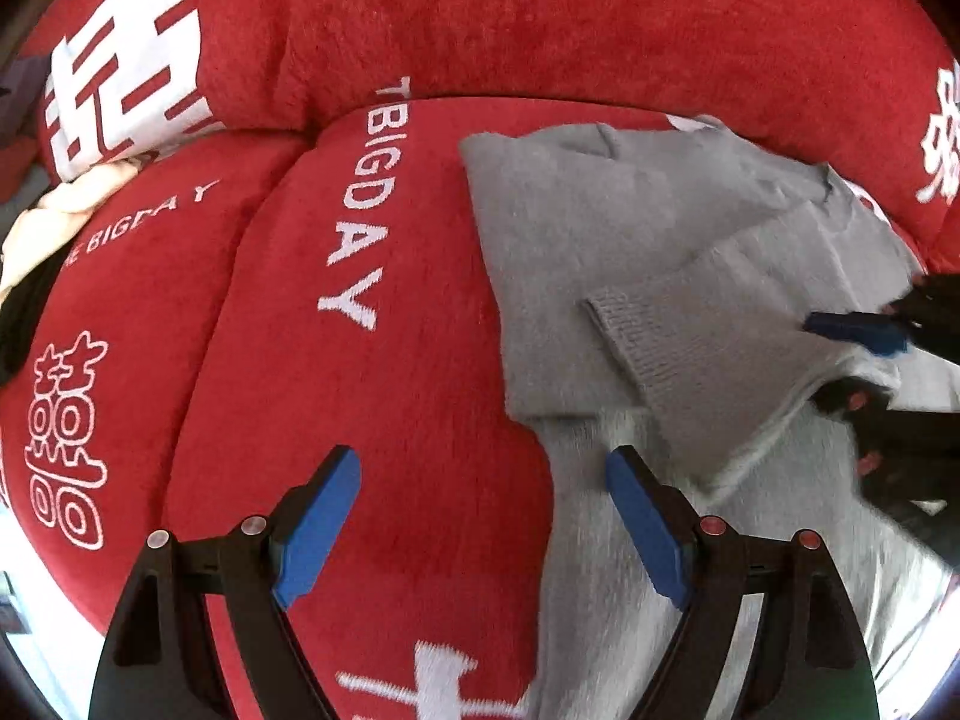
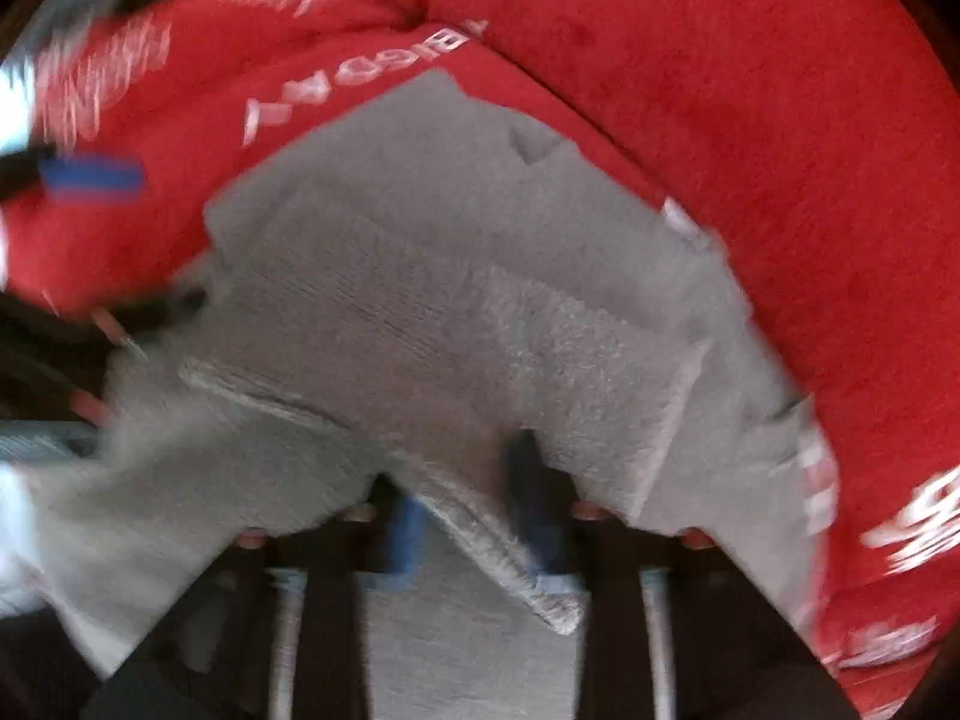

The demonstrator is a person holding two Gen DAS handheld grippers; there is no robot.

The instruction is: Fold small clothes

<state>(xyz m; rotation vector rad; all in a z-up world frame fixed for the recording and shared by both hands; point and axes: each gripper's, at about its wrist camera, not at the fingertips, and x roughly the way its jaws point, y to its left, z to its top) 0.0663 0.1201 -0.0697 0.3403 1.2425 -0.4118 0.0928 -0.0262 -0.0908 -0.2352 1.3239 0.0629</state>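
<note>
Your right tongs [image 2: 474, 528] are clamped on a raised fold of the grey knit sweater [image 1: 600, 228], which lies spread on the red plush cushion [image 1: 390, 420], its top near the seam against the backrest [image 1: 540, 18]. Your left tongs [image 1: 483, 525] stand wide apart and empty, one pad over bare red plush, the other over the sweater's lower edge.

The pinch looks shallow and sits near the fabric's edge. If you pull fast, the knit may slip out, or the one-sided pull may drag the whole garment across the plush instead of folding it. The sleeve with the ribbed cuff [image 1: 630, 336] lies loosely across the body, so a tug on the layer below could flip it out of place. The right wrist view is badly smeared, so I cannot tell how many layers you hold.

For room, you have open red cushion on the left side of the sweater. The backrest closes off the far side. A heap of pale and dark clothes [image 1: 54, 228] sits well apart at the far left.
</note>
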